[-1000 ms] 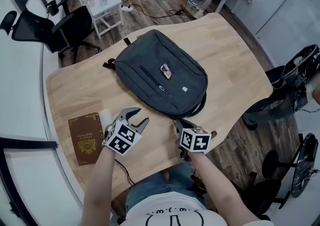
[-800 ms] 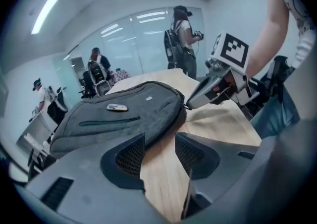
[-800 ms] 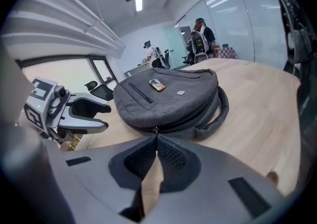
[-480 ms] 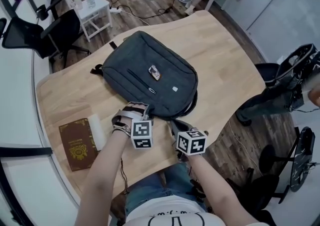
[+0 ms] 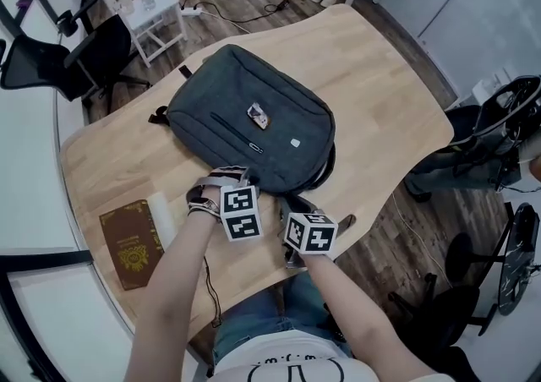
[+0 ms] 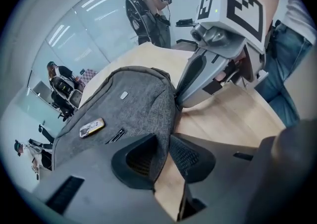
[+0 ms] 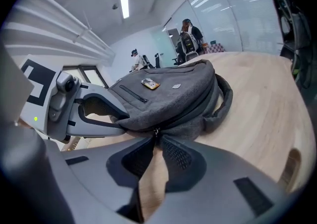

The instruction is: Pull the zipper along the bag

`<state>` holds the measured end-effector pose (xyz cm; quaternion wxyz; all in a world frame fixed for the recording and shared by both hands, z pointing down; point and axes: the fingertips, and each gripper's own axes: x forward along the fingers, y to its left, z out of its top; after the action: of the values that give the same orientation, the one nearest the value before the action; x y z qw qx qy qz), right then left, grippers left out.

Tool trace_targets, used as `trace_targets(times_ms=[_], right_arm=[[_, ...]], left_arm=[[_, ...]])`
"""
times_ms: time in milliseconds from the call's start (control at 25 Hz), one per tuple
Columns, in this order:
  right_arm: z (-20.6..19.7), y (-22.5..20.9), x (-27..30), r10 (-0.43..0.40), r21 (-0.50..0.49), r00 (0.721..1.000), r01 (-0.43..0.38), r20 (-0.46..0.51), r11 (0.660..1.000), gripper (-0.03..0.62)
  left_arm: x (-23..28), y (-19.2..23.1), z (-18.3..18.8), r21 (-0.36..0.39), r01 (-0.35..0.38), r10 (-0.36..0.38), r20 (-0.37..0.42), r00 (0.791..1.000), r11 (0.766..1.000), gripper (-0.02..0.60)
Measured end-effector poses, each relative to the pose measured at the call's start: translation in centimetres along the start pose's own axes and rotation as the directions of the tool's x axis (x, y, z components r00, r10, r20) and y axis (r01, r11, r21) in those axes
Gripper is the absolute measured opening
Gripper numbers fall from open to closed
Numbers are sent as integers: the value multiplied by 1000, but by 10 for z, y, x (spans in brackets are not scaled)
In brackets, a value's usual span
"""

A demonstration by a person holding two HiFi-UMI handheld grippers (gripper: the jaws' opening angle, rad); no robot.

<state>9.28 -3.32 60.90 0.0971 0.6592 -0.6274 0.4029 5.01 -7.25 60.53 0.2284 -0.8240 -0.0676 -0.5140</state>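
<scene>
Well, floppy-looking backpack (image 5: 254,131): left claw (image 6: 163,142) just closed, pinching its fabric; right claw (image 7: 157,140), just opening narrowly, straddles the small zipper pull (image 7: 155,131).

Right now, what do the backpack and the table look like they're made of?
Backpack: probably woven fabric, matte flecked grey; fine weave shows in the left gripper view. Table: wood or wood laminate, pale and smooth; plank seams and grain show.

The bag (image 5: 249,131) is grey cloth, rough and matt. The table (image 5: 380,84) is pale wood, smooth. The book (image 5: 131,242), at lower left, has a dull brown cover with gold print.
</scene>
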Motion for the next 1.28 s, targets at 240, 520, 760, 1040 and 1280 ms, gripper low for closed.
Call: trace_targets(times_ms=[240, 520, 760, 1040, 1280], right_arm=[[0, -6, 2, -184, -15, 983, 183, -6, 983, 76], [0, -5, -9, -75, -106, 996, 70, -42, 992, 58], [0, -22, -22, -55, -261, 986, 12, -158, 965, 60], [8, -42, -34, -13, -352, 972, -72, -233, 933, 60], [3, -39, -42, 32, -402, 950, -162, -311, 901, 60]], left_arm=[[0, -1, -1, -8, 0, 0, 1, 1000, 1000, 95], [1, -2, -1, -26, 22, -21, 20, 1000, 999, 92], [-2, -9, 1, 41, 15, -17, 39, 999, 999, 80], [-13, -17, -7, 113, -4, -4, 73, 997, 994, 74], [-28, -33, -20, 241, -18, -9, 110, 994, 970, 67]])
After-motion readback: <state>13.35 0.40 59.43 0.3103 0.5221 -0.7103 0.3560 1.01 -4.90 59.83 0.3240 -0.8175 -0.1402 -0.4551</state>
